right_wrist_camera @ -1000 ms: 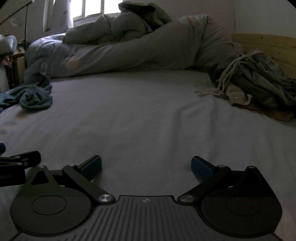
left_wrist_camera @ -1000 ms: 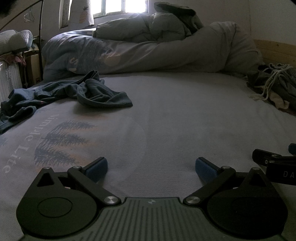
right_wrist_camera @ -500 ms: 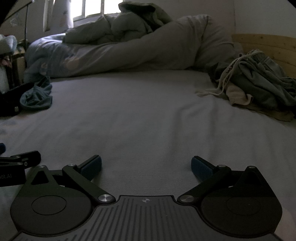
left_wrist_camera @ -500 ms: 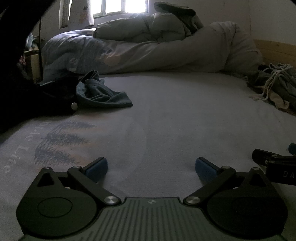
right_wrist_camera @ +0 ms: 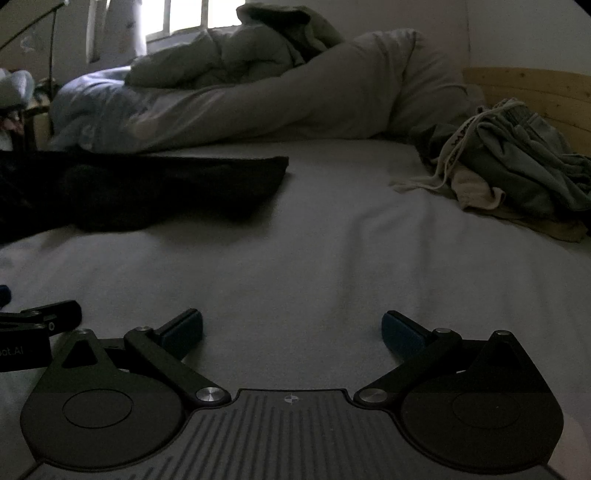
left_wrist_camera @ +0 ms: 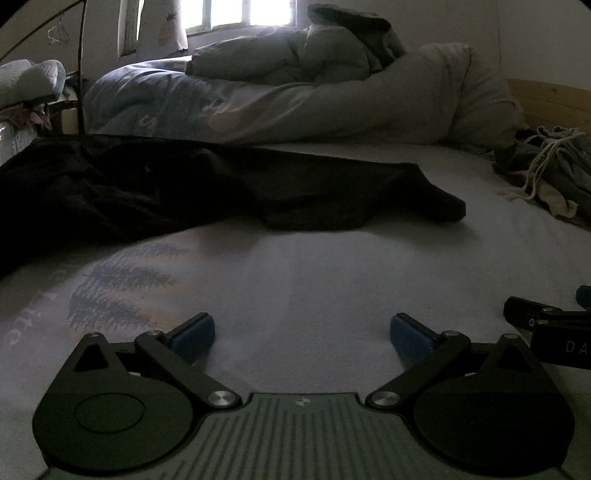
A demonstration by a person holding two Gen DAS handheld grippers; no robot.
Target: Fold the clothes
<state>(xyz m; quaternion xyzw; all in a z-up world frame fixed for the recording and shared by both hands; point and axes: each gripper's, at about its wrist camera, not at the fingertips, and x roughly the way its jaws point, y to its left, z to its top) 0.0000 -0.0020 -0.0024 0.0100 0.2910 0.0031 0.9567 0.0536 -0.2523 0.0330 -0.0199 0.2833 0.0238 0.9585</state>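
A black garment [left_wrist_camera: 207, 184] lies spread across the far left and middle of the bed sheet [left_wrist_camera: 332, 273]; in the right wrist view the same black garment [right_wrist_camera: 147, 188] reaches in from the left. My left gripper [left_wrist_camera: 302, 334] rests low on the sheet, open, nothing between its blue pads, well short of the garment. Beside it my right gripper [right_wrist_camera: 291, 330] is also open and empty. Each gripper's tip shows at the edge of the other's view.
A rumpled grey duvet [left_wrist_camera: 314, 92] is heaped along the far side of the bed. A pile of grey clothes with a drawstring [right_wrist_camera: 517, 173] sits at the right by the wooden bed frame [right_wrist_camera: 524, 88]. A window [left_wrist_camera: 240, 13] is behind.
A black garment came in from the left and now lies spread over the bed, covering the blue garment seen a second ago. Both grippers have stayed still and open.
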